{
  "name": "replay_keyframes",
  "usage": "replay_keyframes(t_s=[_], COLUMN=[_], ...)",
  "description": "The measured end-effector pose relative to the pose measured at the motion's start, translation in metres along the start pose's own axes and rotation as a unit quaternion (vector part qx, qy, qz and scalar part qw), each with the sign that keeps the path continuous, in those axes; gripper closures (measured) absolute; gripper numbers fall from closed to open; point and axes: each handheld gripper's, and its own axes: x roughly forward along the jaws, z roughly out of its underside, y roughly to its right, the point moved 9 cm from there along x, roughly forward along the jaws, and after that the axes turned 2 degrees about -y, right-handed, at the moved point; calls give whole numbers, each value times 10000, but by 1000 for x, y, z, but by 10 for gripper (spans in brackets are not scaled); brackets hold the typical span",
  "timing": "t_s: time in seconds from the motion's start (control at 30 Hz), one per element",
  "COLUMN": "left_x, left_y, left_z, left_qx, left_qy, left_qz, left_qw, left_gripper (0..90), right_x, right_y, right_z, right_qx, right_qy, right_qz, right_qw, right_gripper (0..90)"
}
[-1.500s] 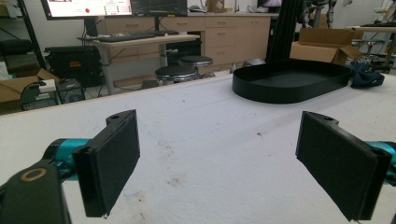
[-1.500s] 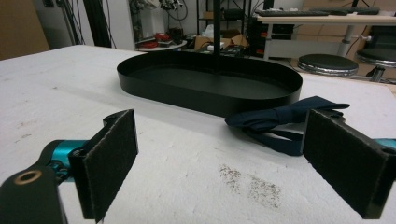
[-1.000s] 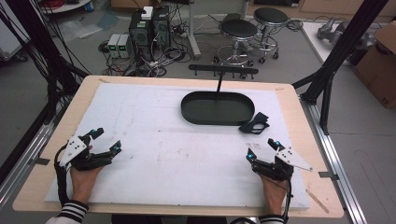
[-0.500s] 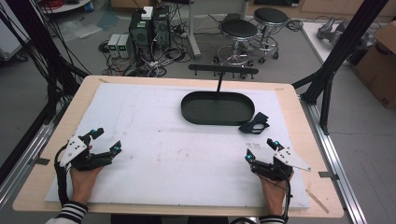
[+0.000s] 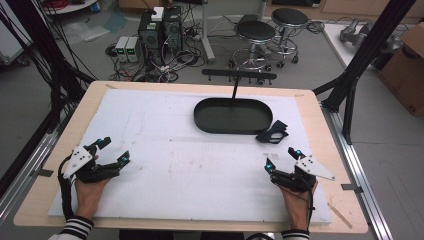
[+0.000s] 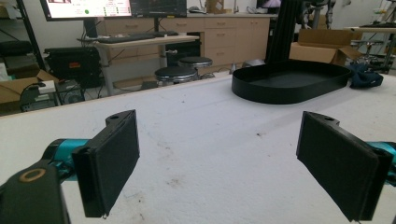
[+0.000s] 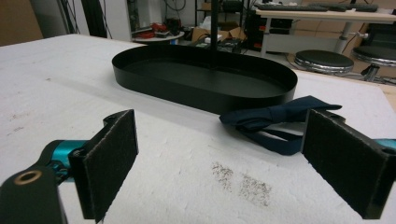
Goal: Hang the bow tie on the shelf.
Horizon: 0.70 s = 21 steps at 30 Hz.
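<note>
High view shows the dark blue bow tie [image 5: 272, 133] lying on the table just beside the right end of the oval black tray [image 5: 233, 116], straight ahead of the right gripper [image 5: 281, 159]. That gripper is far nearer than the left gripper [image 5: 113, 149]. Both have jaws wide apart, holding nothing; in the right gripper view the tie's long axis runs crosswise to them.

Black jaws, teal joints, striped cuffs [image 5: 75, 229]

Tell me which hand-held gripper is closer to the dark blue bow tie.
Right. The right hand-held gripper sits just short of the bow tie, jaws open toward it. The left hand-held gripper rests at the table's far left, well away.
</note>
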Motion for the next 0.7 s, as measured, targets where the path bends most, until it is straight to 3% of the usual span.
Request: replay_keyframes(t_s=[0.2, 0.53, 0.7], left_x=[0, 0, 0], left_y=[0, 0, 0], left_z=[0, 0, 0], left_qx=[-30, -31, -31], left_qy=[15, 18, 13], left_qz=[-9, 2, -5], left_qw=[10000, 10000, 10000], left_gripper=[136, 136, 136], right_x=[2, 8, 12], right_y=[7, 22, 28], right_z=[-20, -50, -59], right_qx=[-69, 264, 246], right_qy=[-95, -24, -167], right_qz=[10, -103, -141], right_qw=[9999, 9996, 9995], right_gripper=[101, 101, 101])
